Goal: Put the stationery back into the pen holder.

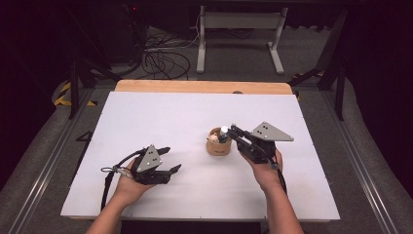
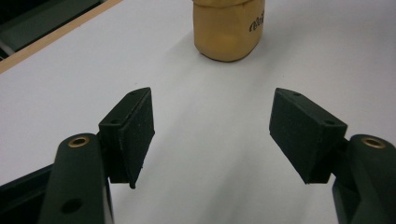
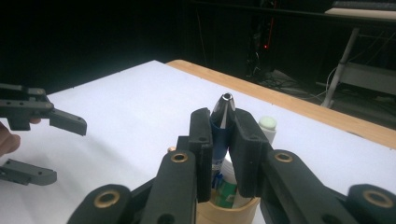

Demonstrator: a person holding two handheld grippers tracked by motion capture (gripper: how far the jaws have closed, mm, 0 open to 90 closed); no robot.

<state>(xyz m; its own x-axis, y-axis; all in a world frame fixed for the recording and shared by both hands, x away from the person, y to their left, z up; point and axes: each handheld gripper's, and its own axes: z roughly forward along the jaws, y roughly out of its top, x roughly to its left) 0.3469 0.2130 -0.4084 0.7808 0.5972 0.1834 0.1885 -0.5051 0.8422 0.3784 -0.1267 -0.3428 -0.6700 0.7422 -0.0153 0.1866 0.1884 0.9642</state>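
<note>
A white desk with a bare wooden strip along its far edge carries one tan wooden cup, standing upright right of the middle, well apart from every edge.

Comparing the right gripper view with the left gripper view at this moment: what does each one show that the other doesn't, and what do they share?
Right gripper view alone: the right gripper with its fingers shut on a blue pen, a white-capped stick beside it, and the left gripper farther off.

Left gripper view alone: the left gripper's own fingers spread open over bare table, and dark print on the tan cup.

Shared: the tan cup and the white table.
</note>
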